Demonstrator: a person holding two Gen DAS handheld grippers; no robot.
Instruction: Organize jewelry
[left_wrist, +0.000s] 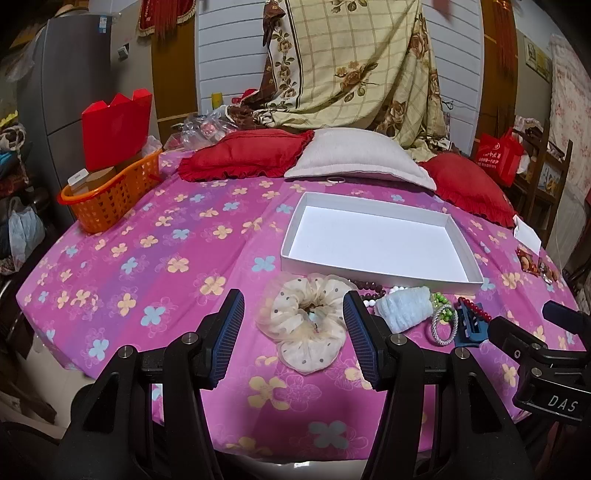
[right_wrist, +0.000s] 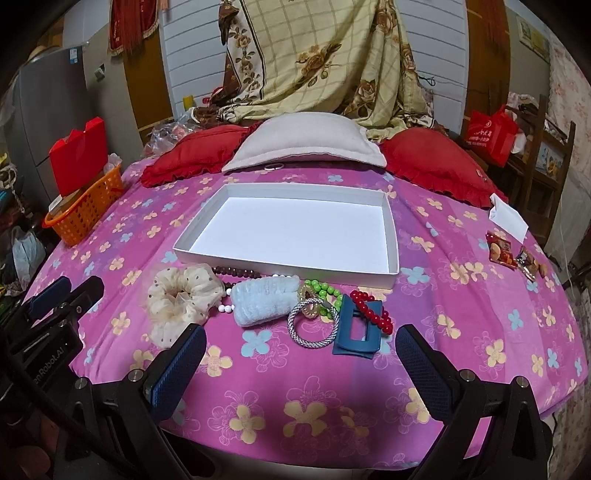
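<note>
White tray (right_wrist: 391, 236) holds nothing; orange basket (left_wrist: 107, 199) holds red box (left_wrist: 114, 129). Left gripper (left_wrist: 293, 306) and right gripper (right_wrist: 301, 339) both spread wide.

A home bedroom: a bed under a pink flower-print sheet (right_wrist: 295, 387) carries 2 red frilled cushions (right_wrist: 192, 153) and a grey pillow (right_wrist: 306, 140), a beige rose-patterned quilt (right_wrist: 314, 55) hangs behind, and a grey refrigerator (left_wrist: 66, 81) stands left.
</note>
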